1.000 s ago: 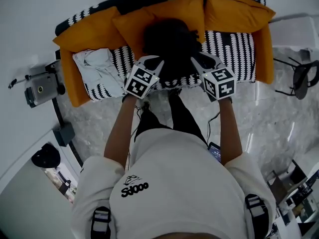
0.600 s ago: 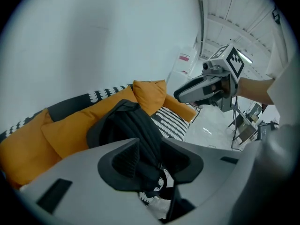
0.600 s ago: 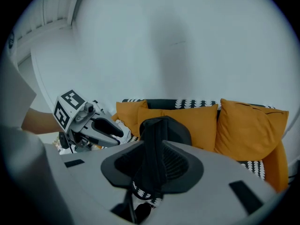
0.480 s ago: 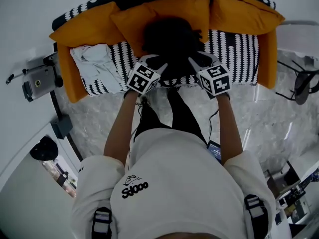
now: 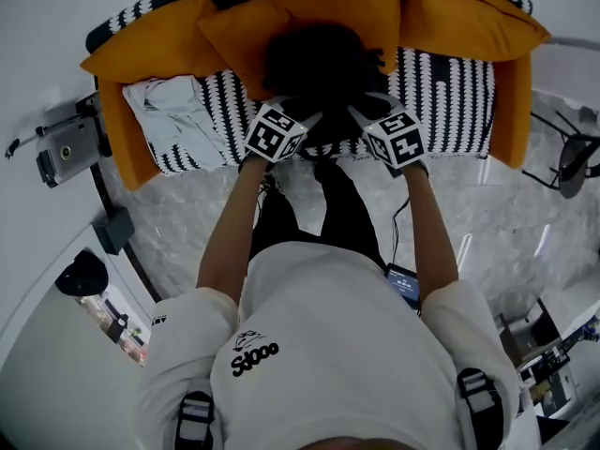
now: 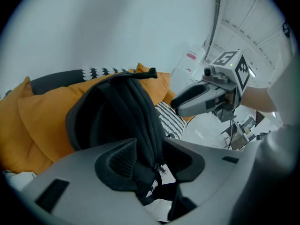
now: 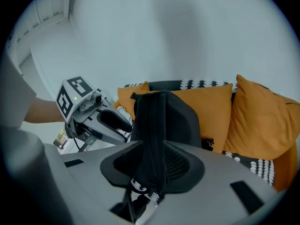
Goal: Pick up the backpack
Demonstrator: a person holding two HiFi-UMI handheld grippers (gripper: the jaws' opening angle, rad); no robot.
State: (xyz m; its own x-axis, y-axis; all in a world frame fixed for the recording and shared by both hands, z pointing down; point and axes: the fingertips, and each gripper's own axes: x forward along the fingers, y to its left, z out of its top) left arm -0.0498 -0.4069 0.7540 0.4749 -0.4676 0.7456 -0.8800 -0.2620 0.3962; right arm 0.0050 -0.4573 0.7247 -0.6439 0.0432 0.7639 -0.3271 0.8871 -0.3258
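Now: backpack upright on sofa, long axis vertical, against far cushions. Left gripper and right gripper slope down at its near side. Jaws have just been opening, unclenched, each straddling a strap.

The head camera is looking steeply down from above the person, standing well back and taking in both arms, the left tongs, the right tongs and the whole sofa. The left tongs' camera is riding just behind its own jaws and facing along them, very near the backpack, with the right tongs showing at its right. The right tongs' camera is mirroring it, catching the left tongs at its left. All three views are sharing the backpack, the cushions and the sofa.
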